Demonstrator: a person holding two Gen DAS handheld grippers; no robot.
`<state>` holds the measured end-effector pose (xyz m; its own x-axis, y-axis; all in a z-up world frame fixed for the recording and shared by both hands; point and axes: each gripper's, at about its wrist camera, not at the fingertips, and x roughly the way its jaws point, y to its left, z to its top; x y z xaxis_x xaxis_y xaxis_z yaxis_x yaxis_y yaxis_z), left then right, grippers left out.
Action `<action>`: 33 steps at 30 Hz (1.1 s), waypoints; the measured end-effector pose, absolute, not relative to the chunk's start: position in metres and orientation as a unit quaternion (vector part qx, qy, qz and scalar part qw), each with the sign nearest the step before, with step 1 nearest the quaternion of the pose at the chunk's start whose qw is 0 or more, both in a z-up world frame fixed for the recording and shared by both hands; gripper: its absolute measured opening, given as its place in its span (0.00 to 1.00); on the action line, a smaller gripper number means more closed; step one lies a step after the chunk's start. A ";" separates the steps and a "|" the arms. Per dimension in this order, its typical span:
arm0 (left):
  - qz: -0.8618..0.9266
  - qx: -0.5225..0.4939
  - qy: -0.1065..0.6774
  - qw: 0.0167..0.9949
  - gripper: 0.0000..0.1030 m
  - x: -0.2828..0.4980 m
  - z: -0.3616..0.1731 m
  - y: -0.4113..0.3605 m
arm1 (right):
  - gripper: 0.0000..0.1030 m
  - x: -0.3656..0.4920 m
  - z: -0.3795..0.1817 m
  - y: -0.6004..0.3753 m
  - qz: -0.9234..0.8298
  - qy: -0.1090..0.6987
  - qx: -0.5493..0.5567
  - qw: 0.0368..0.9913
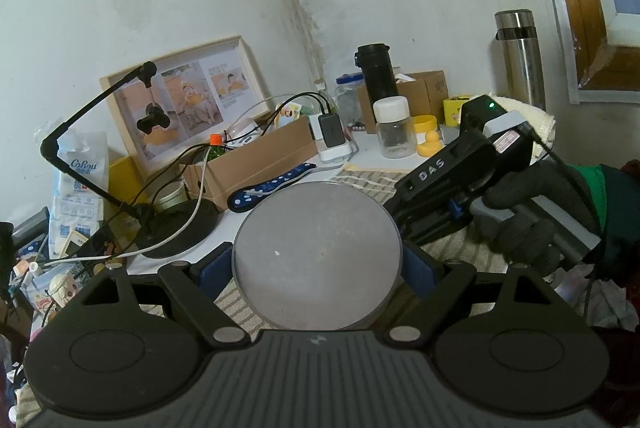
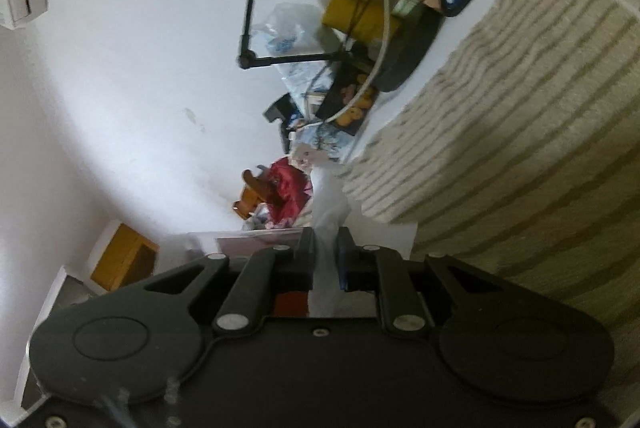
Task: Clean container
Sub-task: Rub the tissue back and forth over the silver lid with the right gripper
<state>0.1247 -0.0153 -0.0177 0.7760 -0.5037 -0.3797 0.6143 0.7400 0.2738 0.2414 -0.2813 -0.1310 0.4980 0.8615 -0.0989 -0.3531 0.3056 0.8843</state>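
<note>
Both grippers grip: left gripper [image 1: 316, 264] clamps the round container [image 1: 316, 256] above the striped cloth [image 1: 368, 180]; right gripper [image 2: 324, 256] pinches a white wipe [image 2: 328, 204] past the cloth's edge.

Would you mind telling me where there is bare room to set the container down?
The striped towel beyond the held container is free, bordered by the blue rest and right gripper. Behind, around the cardboard box and jar, it is crowded.

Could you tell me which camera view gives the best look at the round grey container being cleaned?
The left wrist view: the round grey container fills its centre, its flat face towards the camera, clamped by the left gripper. The right wrist view shows none of it, only the white tissue in the right gripper.
</note>
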 end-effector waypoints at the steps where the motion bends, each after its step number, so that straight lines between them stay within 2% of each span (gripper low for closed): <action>1: -0.303 0.195 0.142 0.922 0.85 0.125 -0.018 -0.016 | 0.12 0.240 -0.129 -0.281 0.407 0.293 0.429 0.751; 20: -0.300 0.203 0.143 0.921 0.85 0.120 -0.016 -0.017 | 0.12 0.214 -0.071 -0.266 0.486 0.233 0.419 0.730; 28: -0.287 0.192 0.154 0.926 0.85 0.124 -0.013 -0.021 | 0.12 0.221 -0.096 -0.273 0.451 0.254 0.427 0.741; 33: -0.264 0.149 0.175 0.937 0.85 0.131 -0.008 -0.022 | 0.12 0.222 -0.099 -0.274 0.447 0.257 0.426 0.744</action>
<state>0.1315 -0.0224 -0.0082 0.8002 -0.4419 -0.4055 0.5458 0.8168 0.1869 0.2215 -0.2737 -0.0991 0.4690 0.8832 -0.0025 -0.4455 0.2391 0.8628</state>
